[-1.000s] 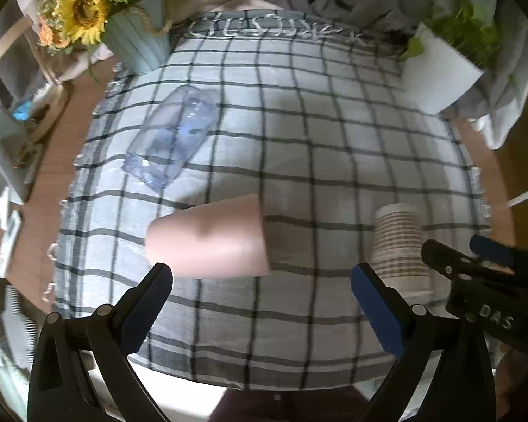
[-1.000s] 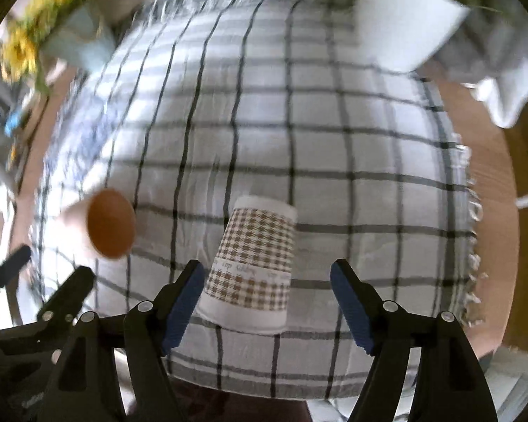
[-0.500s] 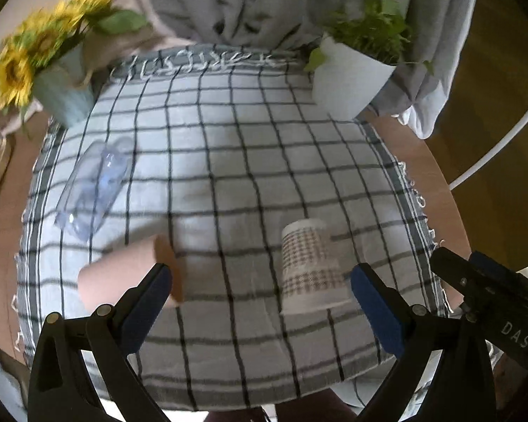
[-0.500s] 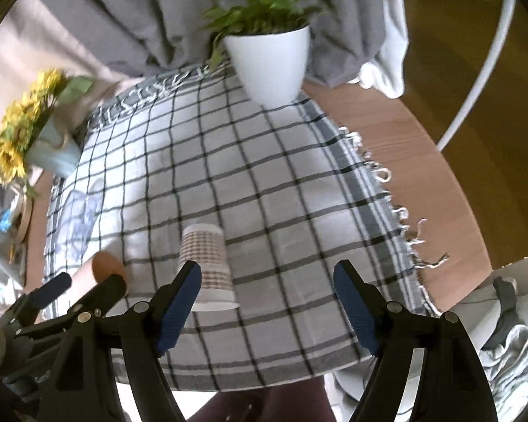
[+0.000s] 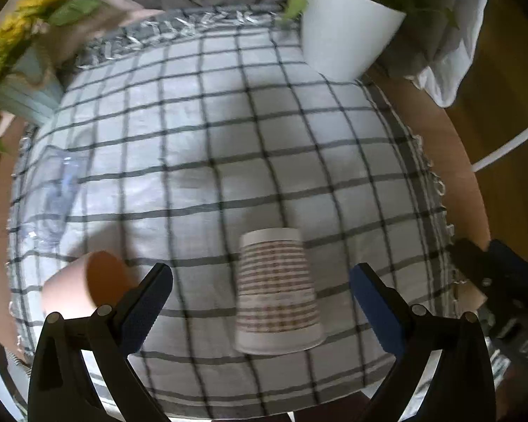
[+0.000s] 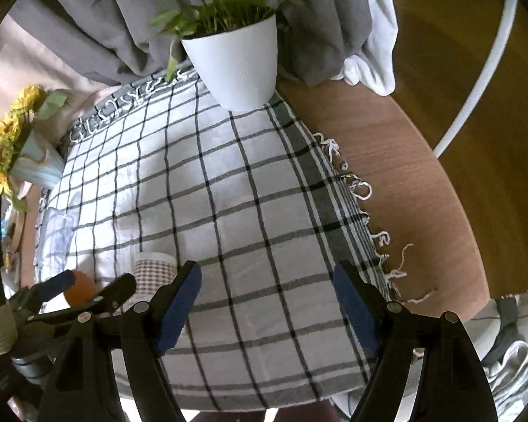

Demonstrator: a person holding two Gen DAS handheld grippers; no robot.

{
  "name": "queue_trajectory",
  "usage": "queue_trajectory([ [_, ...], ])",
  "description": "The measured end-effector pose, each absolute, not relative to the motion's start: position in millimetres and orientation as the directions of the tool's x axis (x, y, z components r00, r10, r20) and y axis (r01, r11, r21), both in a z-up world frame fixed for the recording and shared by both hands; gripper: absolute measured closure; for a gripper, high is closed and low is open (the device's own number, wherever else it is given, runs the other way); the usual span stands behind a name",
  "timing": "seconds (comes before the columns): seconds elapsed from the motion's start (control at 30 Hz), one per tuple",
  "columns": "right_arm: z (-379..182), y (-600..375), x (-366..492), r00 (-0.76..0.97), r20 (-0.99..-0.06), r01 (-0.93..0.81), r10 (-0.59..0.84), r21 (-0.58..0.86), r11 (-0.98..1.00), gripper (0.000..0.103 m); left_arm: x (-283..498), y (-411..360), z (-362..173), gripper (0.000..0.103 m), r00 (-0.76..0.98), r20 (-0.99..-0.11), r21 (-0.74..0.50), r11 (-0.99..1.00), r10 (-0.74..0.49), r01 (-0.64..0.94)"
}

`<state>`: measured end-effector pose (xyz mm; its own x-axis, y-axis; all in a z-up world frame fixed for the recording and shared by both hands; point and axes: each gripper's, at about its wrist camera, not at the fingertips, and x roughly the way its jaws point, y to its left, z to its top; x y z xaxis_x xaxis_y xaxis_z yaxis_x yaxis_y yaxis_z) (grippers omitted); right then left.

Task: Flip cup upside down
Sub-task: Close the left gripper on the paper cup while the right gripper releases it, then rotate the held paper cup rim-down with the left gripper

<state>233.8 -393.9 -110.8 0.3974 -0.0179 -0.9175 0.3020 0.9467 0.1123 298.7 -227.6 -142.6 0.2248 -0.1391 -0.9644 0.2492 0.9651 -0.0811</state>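
A checked paper cup (image 5: 276, 293) stands upside down on the plaid cloth (image 5: 228, 140), between the tips of my left gripper (image 5: 260, 302), which is open and not touching it. The cup also shows in the right wrist view (image 6: 153, 267), left of my right gripper (image 6: 267, 302), which is open and empty over the cloth. A pink cup (image 5: 84, 285) lies on its side at the left, its orange inside facing me; it shows in the right wrist view (image 6: 80, 286) too. A clear plastic cup (image 5: 58, 204) lies on its side further left.
A white pot with a green plant (image 6: 236, 59) stands at the cloth's far right corner. A blue vase of sunflowers (image 5: 21, 81) stands at the far left. Bare wooden table (image 6: 404, 190) lies right of the cloth's fringe. Grey curtains hang behind.
My left gripper has swung right, from the pink cup to around the checked cup. My right gripper has pulled back and turned right, away from the checked cup.
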Motion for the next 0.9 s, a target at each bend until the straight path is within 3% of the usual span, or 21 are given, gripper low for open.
queue_trajectory([
  [0.23,-138,-411,254,0.343,-0.938,0.323,0.056,0.174,0.93,0.026,324,-249,-177,0.002,0.057,-0.994,-0.07,0.959,-0.089,0.275],
  [0.43,-157,-414,263,0.296,-0.951,0.337,0.084,0.187,0.923,0.026,337,-251,-201,0.011,-0.011,-0.999,-0.044,0.968,-0.043,0.249],
  [0.63,-165,-414,268,0.272,-0.958,0.317,0.094,0.182,0.931,0.025,343,-252,-216,0.03,-0.063,-0.996,-0.077,0.972,-0.064,0.222],
  [0.7,-167,-413,269,0.263,-0.96,0.315,0.094,0.178,0.932,0.025,345,-249,-222,0.044,-0.076,-0.994,-0.09,0.974,-0.076,0.208],
  [0.9,-167,-411,270,0.259,-0.961,0.297,0.094,0.172,0.939,0.025,336,-237,-213,0.047,-0.031,-0.995,-0.103,0.976,-0.099,0.19],
])
